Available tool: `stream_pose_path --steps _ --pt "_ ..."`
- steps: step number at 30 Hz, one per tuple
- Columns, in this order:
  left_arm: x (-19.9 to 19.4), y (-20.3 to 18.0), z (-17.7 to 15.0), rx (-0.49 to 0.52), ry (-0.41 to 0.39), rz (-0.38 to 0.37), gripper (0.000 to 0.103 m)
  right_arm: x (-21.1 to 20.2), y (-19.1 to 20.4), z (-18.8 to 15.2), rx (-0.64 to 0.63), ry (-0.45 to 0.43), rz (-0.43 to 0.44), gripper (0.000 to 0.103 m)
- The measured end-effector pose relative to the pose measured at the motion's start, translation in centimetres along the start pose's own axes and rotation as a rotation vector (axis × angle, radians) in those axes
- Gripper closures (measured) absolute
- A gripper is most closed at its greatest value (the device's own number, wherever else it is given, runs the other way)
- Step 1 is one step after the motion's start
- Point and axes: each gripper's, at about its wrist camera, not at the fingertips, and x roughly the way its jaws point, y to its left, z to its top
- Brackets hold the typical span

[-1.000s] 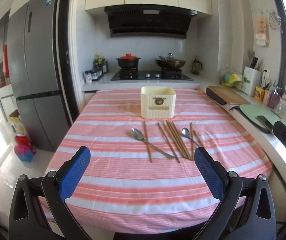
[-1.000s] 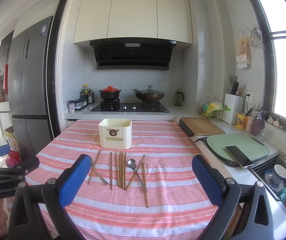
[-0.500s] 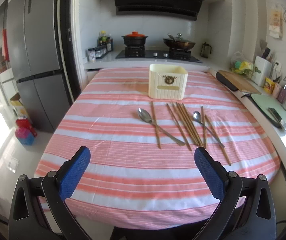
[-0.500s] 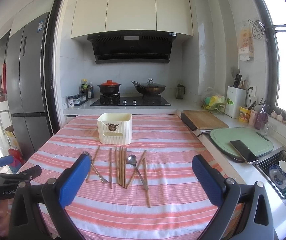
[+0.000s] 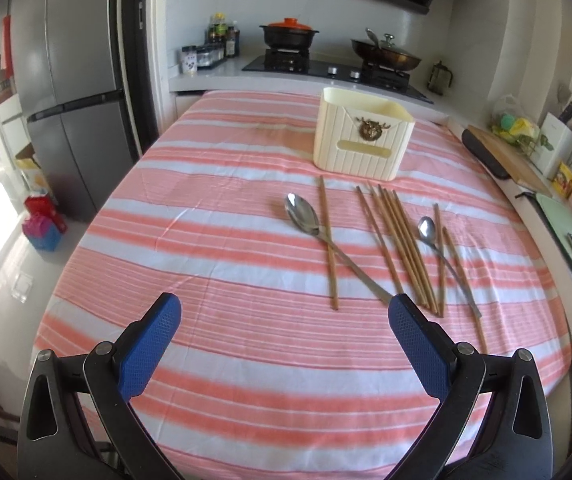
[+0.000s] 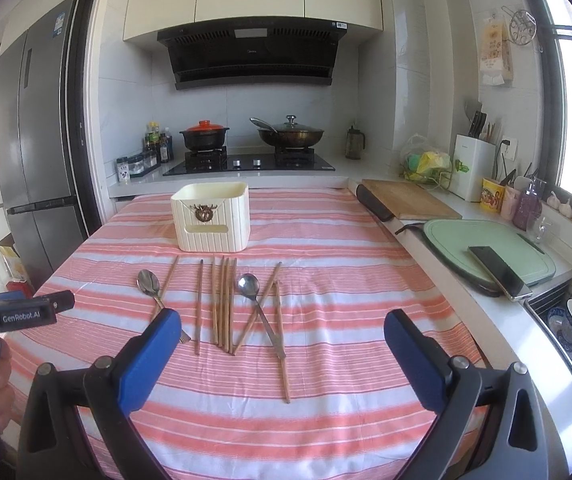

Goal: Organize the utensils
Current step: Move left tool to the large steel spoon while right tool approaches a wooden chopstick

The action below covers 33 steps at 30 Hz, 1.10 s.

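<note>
Wooden chopsticks point(image 5: 400, 242) and two spoons point(image 5: 303, 213) lie loose on the striped table point(image 5: 205, 264) just in front of the cream holder point(image 5: 362, 139) (nothing gripped). You hold your left hand-held gripper point(image 5: 283, 336) and right hand-held gripper point(image 6: 281, 342) spread wide, above the table's near edge.

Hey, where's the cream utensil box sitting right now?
The cream utensil box stands upright on the striped tablecloth toward the far, stove end of the table, just behind the row of chopsticks and two spoons, centre-left in the right wrist view.
</note>
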Motion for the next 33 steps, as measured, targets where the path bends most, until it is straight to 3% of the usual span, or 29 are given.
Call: stream_pose_path --steps 7,13,17,24,29,33 --pt "7.7 0.0 0.8 -0.022 0.145 0.020 0.001 3.1 -0.8 -1.1 0.009 0.058 -0.020 0.000" --pt "12.5 -0.2 3.8 -0.080 0.180 0.034 0.001 6.0 -1.1 -1.8 0.024 0.118 -0.007 0.000" --pt "16.3 -0.3 4.8 -0.137 0.245 0.054 0.001 7.4 -1.1 -1.9 0.024 0.138 0.008 0.000" --pt "20.7 -0.5 5.9 -0.204 0.279 0.129 0.001 9.6 -1.7 -2.3 0.040 0.180 0.024 0.000" --pt "21.6 -1.1 5.8 -0.164 0.251 0.213 0.001 10.4 -2.0 -2.3 0.040 0.192 0.023 0.000" --pt "21.5 -1.1 5.4 -0.138 0.248 0.217 0.000 10.8 -2.3 -2.2 0.047 0.197 0.016 0.000"
